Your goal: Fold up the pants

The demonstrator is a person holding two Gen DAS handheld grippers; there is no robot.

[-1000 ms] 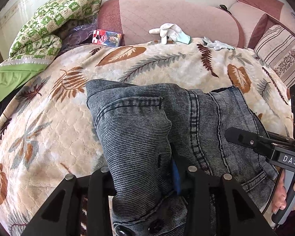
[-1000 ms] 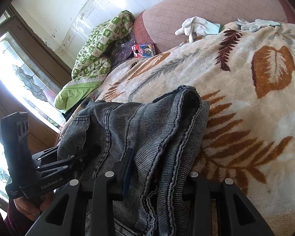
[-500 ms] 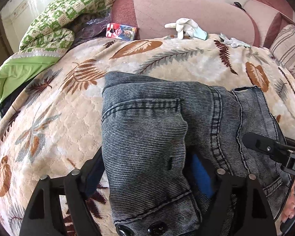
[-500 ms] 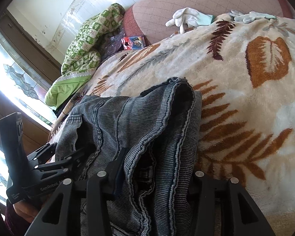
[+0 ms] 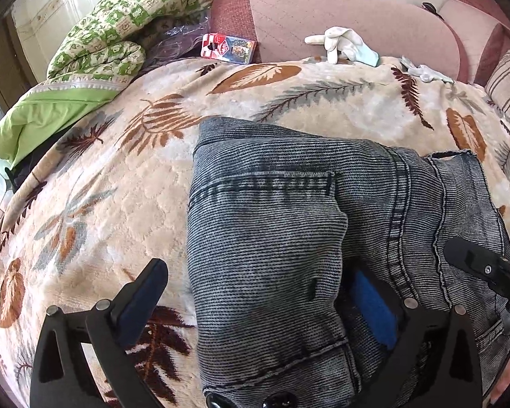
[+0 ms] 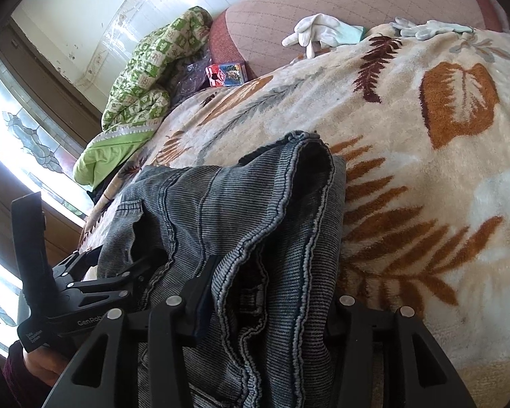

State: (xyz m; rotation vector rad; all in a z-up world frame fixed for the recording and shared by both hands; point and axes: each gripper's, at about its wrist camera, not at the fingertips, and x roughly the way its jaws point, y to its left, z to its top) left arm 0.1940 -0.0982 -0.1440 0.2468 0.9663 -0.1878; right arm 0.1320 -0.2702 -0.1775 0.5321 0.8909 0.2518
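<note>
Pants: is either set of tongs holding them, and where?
Left tongs are open, holding nothing. Right tongs straddle the pants layered edge; grip unclear.
</note>
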